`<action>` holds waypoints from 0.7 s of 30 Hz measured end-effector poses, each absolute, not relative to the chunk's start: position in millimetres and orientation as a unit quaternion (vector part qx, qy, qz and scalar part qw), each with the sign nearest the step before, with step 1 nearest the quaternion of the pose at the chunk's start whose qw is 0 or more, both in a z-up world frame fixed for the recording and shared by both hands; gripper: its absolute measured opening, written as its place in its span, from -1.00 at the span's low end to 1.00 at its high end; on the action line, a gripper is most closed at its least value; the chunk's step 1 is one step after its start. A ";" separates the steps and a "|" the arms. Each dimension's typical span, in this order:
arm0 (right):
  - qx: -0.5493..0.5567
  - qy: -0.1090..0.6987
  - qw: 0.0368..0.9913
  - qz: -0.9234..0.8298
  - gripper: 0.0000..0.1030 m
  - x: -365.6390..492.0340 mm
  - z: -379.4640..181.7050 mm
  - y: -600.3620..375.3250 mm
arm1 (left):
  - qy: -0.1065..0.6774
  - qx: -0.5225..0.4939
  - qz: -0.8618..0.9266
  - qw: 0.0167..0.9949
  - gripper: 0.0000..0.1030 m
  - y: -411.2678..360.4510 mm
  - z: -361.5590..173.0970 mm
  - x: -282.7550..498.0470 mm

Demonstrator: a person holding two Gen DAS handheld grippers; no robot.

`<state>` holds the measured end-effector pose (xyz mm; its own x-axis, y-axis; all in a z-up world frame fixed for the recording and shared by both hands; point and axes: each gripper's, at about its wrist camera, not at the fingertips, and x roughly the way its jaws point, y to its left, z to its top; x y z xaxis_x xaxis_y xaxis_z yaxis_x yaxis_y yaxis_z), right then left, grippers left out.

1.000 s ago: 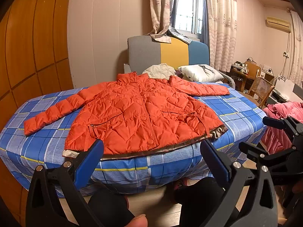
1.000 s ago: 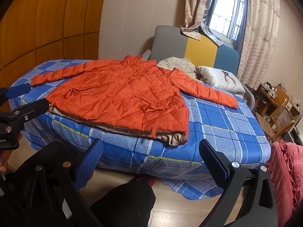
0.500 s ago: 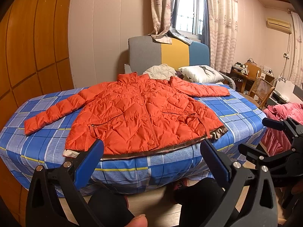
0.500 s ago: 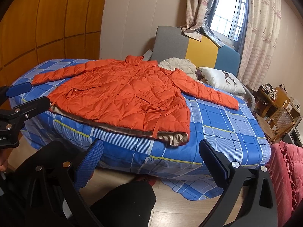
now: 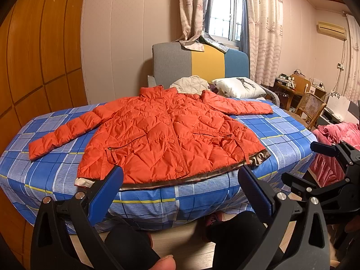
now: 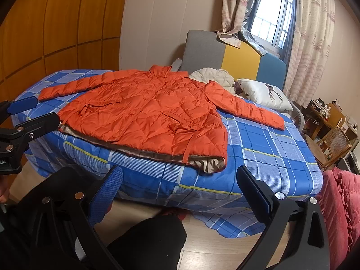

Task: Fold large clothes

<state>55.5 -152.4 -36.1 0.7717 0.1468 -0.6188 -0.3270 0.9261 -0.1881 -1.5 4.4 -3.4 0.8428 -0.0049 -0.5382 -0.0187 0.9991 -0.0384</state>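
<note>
Orange quilted jacket (image 5: 171,135) lay flat and face up on the blue plaid bedsheet (image 5: 281,132), collar toward the headboard (image 5: 200,65), both sleeves spread outward and the hem near the front edge of the bed. No fold was yet made. The left gripper (image 5: 180,191) was held short of the hem with its jaws spread wide and empty. The right gripper (image 6: 180,191) was likewise spread wide and empty, off the bed's front edge, near the hem corner where the beige lining (image 6: 207,164) showed.

Probable faults from this state:
- The shell looked slick and puffy; a shallow pinch would likely slip off or catch the top layer only, leaving the lining behind.
- A deep pinch at the hem could catch the bedsheet as well and drag it.
- Uneven lifting by the two grippers would likely skew the fold.
- The hem lay close to the bed edge, so a pull toward the operator could slide the jacket off.
</note>
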 end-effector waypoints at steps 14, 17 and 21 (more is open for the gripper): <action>-0.142 0.315 0.930 0.128 0.94 56.5 -39.0 -153.4 | 0.283 -0.023 0.004 0.959 0.97 2.2 -4.0 -1.6; -0.142 0.315 0.930 0.128 0.94 56.6 -38.5 -152.9 | 0.283 -0.022 0.004 0.959 0.97 1.7 -4.7 -0.7; -0.142 0.315 0.930 0.128 0.94 56.7 -38.5 -152.3 | 0.285 -0.023 0.003 0.958 0.97 1.3 -5.5 -0.1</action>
<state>56.7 -152.3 -38.5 0.7686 0.1475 -0.6225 -0.3266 0.9272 -0.1835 -0.1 1.3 -5.5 0.8379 -0.0066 -0.5457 -0.0200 0.9989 -0.0427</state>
